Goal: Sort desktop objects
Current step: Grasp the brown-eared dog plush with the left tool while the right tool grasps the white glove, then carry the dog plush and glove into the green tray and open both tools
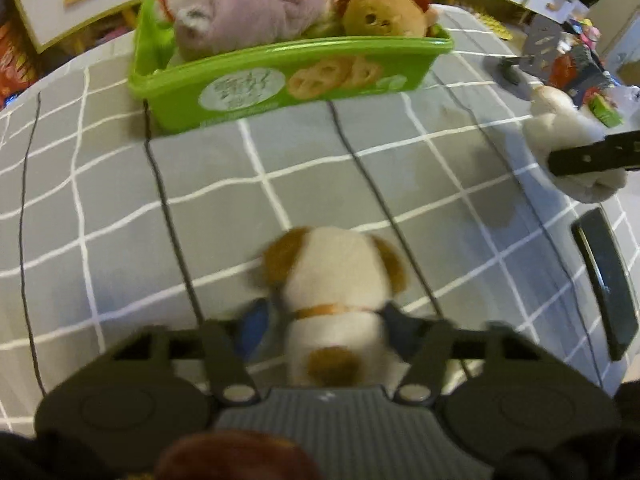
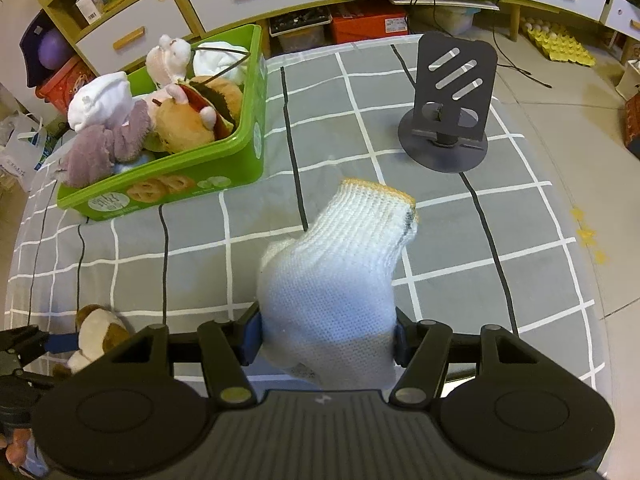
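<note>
Left gripper (image 1: 328,320), bottom centre of its view, pinches a brown-and-white plush dog (image 1: 334,280) at the neck, pads against both sides. Right gripper (image 2: 328,336) clamps a white knit glove (image 2: 332,276), cuff pointing up-frame. Green bin (image 2: 224,168) of plush toys sits upper left on the checked cloth.

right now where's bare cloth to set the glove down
Open cloth lies between the green bin and the phone stand. The bin is heaped with soft toys; the near-left corner holds the toy dog.
</note>
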Available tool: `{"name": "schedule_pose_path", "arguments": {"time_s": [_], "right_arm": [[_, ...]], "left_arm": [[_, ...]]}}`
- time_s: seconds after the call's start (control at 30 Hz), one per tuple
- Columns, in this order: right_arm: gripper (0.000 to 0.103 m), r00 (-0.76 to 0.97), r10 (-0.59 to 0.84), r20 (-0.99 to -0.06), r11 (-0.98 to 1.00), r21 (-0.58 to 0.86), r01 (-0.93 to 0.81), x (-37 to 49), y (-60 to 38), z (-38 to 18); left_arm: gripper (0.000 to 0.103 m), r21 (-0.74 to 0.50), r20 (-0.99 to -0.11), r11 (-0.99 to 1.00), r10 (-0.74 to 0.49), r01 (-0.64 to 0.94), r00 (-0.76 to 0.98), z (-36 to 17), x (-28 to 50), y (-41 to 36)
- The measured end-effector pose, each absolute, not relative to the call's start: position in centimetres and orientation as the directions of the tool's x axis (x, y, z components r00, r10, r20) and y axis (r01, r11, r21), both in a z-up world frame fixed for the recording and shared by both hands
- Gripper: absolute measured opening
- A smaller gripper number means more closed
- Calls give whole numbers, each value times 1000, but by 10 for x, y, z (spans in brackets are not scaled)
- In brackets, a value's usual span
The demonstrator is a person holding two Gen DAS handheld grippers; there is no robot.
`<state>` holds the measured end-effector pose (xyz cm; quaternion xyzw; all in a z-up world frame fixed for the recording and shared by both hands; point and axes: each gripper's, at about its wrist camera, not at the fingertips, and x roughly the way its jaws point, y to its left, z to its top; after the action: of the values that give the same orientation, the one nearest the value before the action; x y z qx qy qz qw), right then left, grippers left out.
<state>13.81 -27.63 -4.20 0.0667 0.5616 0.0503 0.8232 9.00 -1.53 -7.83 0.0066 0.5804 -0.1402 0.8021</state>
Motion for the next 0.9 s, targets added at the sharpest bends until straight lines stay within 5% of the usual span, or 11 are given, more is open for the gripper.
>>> {"name": "schedule_pose_path", "arguments": {"time_s": [0.9], "right_arm": [[61, 455, 266, -850, 963, 254, -89, 205, -219, 19]], "left_arm": [[43, -112, -825, 978, -190, 177, 532, 12, 182, -13]]}}
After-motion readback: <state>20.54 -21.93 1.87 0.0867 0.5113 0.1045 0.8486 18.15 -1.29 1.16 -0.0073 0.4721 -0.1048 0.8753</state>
